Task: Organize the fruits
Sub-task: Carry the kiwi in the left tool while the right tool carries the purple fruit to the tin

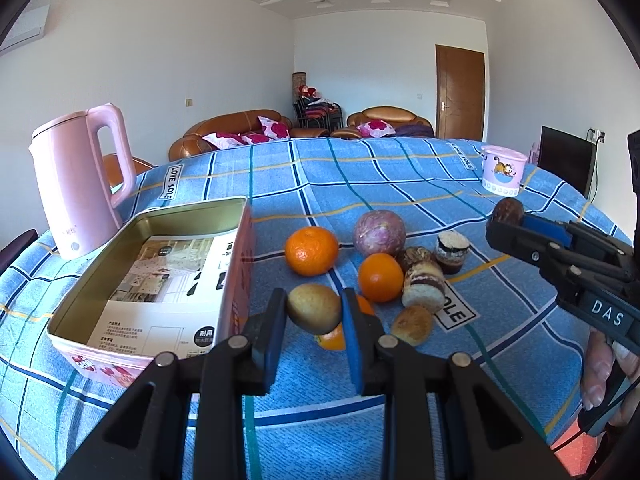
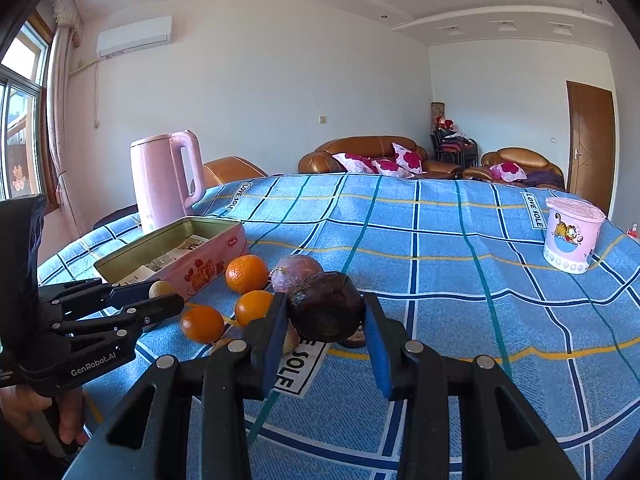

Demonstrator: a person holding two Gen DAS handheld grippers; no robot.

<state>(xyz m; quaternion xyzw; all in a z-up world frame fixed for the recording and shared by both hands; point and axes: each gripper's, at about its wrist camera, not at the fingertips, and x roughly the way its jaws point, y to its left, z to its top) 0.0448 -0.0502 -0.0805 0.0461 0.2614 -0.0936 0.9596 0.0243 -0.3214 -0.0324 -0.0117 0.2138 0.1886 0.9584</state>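
Left gripper (image 1: 314, 312) pinching kiwi (image 1: 314, 307) between pads; right gripper (image 2: 326, 312) clamping dark passion fruit (image 2: 326, 307) above tablecloth (image 2: 440, 280).

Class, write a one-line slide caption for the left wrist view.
Left gripper grips a small brown-green kiwi-like fruit beside the open pink rectangular tin, oranges beyond.

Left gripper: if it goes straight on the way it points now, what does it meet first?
Probably the orange behind the kiwi that the left gripper holds; depth is unclear, so it might pass over it.
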